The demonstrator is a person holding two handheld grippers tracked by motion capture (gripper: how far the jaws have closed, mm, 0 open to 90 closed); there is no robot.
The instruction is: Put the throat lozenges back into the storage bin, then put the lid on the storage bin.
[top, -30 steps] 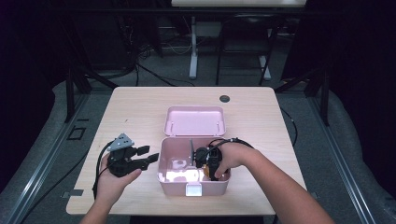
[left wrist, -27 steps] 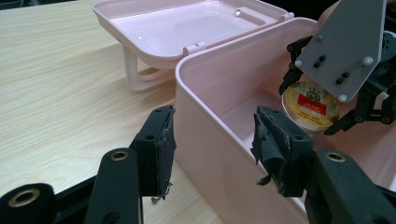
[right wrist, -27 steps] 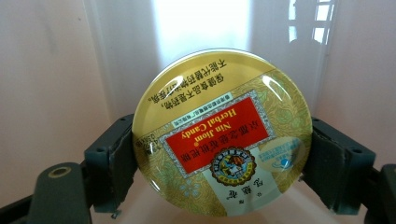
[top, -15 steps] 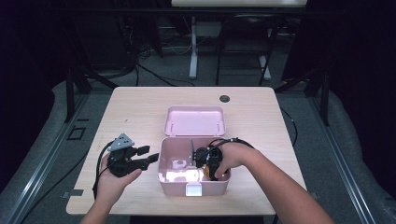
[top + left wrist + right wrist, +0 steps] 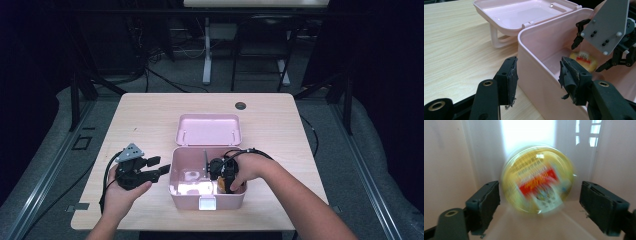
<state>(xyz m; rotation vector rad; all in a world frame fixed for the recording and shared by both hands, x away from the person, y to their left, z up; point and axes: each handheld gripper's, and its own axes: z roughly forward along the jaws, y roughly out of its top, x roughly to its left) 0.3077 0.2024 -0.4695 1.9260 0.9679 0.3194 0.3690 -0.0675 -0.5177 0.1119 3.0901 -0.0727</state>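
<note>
I am working at a pale wooden counter (image 5: 150, 125) with a gripper in each hand. A pink plastic box (image 5: 180, 197) sits near my edge of the counter, and its lid (image 5: 209, 129) lies off the box just beyond it, at twelve o'clock, inside face up.

My right gripper (image 5: 224, 181) is down inside the box, toward the box's three o'clock side. Its jaws are spread wide, and between them lies a round yellow tin (image 5: 538, 179) with a red label, on the box floor against the far wall. The pads do not touch the tin; there is a clear gap at both sides. The tin looks smeared in the right gripper view, so I cannot read the label.

My left gripper (image 5: 152, 167) rests outside the box at its nine o'clock side, jaws spread and holding nothing. In the left gripper view the box's near wall (image 5: 541, 75) runs up between those jaws without either pad pressing on it, and the tin (image 5: 584, 60) shows deeper inside, below the right gripper (image 5: 589, 56).

Compared with a second ago, nothing has shifted: both hands are in the same places, the box and lid have not moved, and the left jaws are as wide as they were. I judge this a pause just before the grasp: the right jaws frame the tin, and closing them on it seems the next step.
</note>
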